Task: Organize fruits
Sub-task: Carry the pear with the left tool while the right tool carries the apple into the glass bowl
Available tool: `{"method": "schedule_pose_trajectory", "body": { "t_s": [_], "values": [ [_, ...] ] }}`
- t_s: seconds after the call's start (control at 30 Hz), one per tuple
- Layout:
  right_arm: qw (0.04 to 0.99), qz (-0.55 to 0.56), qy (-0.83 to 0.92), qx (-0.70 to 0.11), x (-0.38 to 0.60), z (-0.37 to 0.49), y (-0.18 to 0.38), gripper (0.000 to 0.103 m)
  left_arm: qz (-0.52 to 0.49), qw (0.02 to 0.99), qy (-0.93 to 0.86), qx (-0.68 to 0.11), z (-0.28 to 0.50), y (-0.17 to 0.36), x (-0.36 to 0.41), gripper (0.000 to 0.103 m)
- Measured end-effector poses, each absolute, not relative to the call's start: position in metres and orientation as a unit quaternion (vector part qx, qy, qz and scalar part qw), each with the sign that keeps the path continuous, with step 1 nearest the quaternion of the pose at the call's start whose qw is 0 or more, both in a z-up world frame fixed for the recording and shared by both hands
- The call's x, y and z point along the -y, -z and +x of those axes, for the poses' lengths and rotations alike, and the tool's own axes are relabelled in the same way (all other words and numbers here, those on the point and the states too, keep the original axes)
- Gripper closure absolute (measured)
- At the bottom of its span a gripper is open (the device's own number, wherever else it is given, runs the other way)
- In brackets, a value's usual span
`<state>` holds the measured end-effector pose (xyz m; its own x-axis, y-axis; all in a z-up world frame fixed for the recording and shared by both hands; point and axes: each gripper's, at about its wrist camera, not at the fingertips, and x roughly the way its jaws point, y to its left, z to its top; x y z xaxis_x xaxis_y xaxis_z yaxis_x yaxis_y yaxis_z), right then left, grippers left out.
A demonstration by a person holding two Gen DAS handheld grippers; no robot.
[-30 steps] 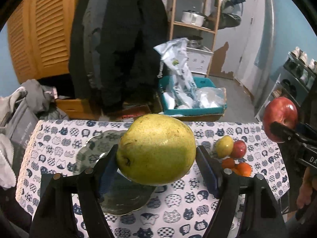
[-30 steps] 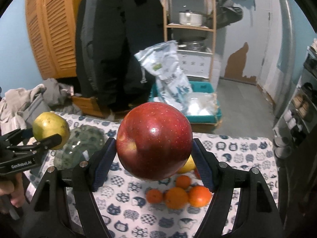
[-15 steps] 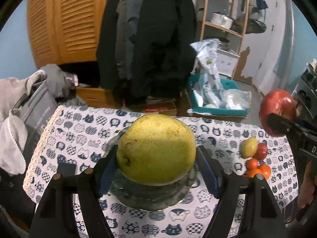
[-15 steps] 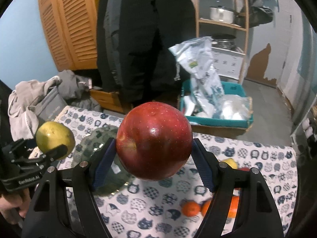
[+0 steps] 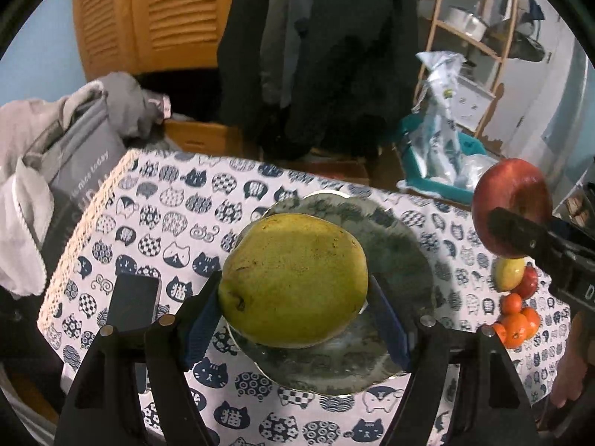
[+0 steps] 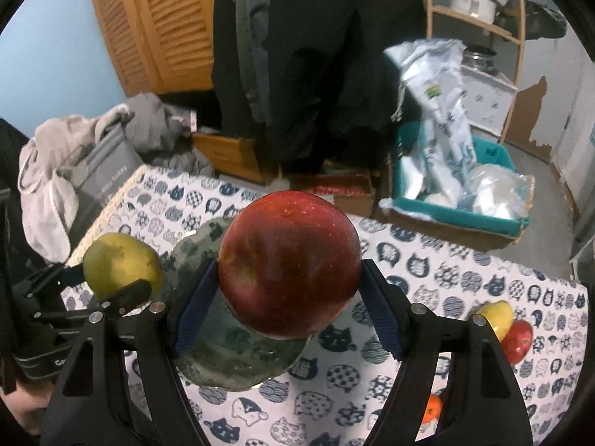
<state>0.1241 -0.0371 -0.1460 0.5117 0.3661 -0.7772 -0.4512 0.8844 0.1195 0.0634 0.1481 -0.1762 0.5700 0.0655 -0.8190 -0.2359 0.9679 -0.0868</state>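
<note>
Fruit in both grippers right now, so here's where we see it going sideways. We've got the left gripper (image 5: 295, 319) clamped on the green pear (image 5: 293, 278), held over the dark glass plate (image 5: 394, 256) on the cat-print tablecloth (image 5: 167, 230). The right gripper (image 6: 288, 314) is squeezing the red apple (image 6: 290, 264), also hanging above that plate, toward its right side.

Biggest worry, we reckon: both fruits are round and slick and pinched only at their sides, so a quick tilt could let one roll out and bounce off the table. Second one: both hands are heading for the same plate, and the apple already sits close beside the left gripper in the left wrist view, so we could bump them together over it. Drop the pear from too high and it may roll off the shallow rim or chip the glass.

Compared with a second ago, both grippers have swung left and lower: the plate was off to the left then, now it's right under the pear. The pile of leftover fruit (image 5: 517, 301) has slid toward the right edge. Grip on both looks unchanged.
</note>
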Motion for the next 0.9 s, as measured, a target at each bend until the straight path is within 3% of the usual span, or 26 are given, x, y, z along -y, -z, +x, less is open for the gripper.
{"method": "schedule_pose_trajectory", "body": {
  "t_s": [0.43,0.9],
  "values": [
    [0.825,-0.06,-0.247,-0.505,0.01,0.138,0.218,0.027,-0.105,0.844,-0.094,-0.518,0.08,0.236,-0.165,0.025],
    [0.809,-0.066,-0.254,-0.525,0.002,0.139,0.242,0.027,-0.102,0.815,-0.083,-0.565,0.089,0.277,-0.163,0.025]
  ]
}}
